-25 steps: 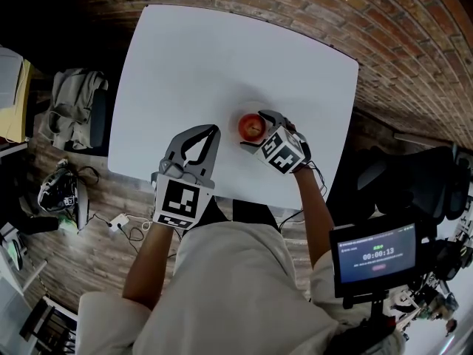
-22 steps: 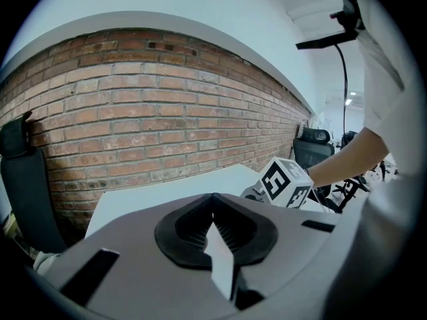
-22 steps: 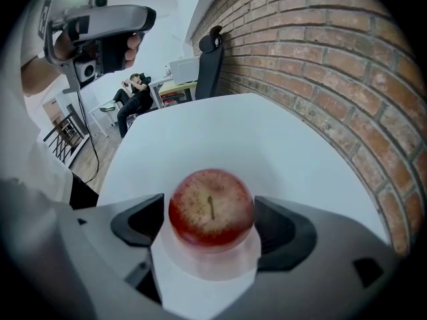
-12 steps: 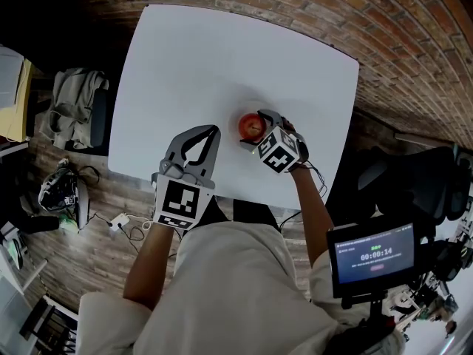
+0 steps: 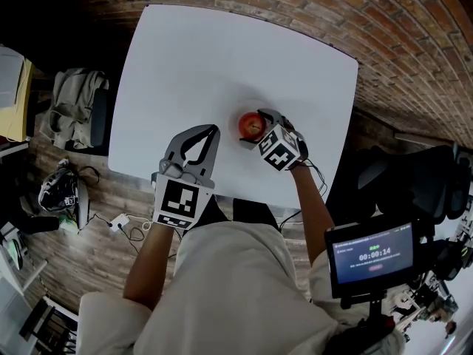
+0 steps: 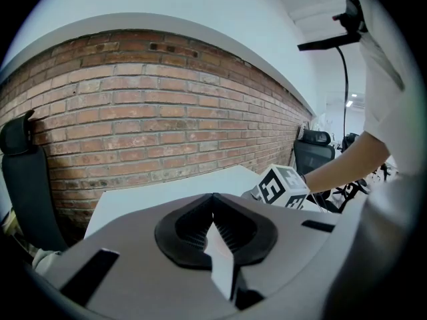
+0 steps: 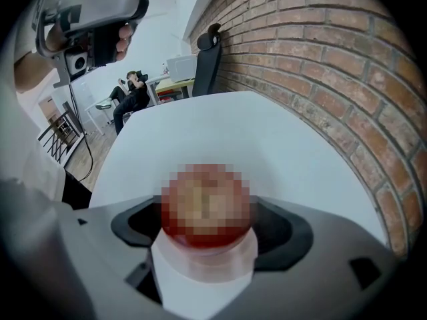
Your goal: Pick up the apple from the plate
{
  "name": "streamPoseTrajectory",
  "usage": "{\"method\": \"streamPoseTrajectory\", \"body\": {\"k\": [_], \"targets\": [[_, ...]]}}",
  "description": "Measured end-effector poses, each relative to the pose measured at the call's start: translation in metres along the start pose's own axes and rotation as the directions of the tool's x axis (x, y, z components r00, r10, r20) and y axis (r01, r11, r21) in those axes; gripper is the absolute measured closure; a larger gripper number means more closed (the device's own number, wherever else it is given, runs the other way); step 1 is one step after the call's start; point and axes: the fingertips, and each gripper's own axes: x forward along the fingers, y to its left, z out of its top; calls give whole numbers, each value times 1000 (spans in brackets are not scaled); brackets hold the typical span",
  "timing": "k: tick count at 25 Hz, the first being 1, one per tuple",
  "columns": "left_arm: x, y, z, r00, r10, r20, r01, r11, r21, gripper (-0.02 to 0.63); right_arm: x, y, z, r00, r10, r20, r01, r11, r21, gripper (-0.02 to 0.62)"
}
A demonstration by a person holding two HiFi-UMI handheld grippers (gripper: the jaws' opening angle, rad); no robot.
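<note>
A white table [image 5: 222, 58] carries one white plate [image 7: 200, 271] toward its near right side.

A timer reading 00:00:14 was shown on the screen [image 5: 371, 254] at the lower right of the head view. The smaller lines around it were too blurred to be read. No other text was legible.

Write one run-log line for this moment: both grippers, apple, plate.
left gripper: shut, empty | right gripper: shut on apple | apple: on plate, not lifted
</note>
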Motion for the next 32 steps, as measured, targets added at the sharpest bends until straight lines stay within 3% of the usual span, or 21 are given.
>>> {"method": "streamPoseTrajectory", "body": {"k": [16, 32], "targets": [[1, -4, 2, 1000, 1, 6, -1, 1000, 6, 601, -12, -9, 5, 999, -24, 33, 23, 999, 30, 195], [-8, -18, 14, 999, -23, 47, 21, 999, 40, 601, -59, -11, 33, 985, -94, 142, 81, 992, 96, 195]]}}
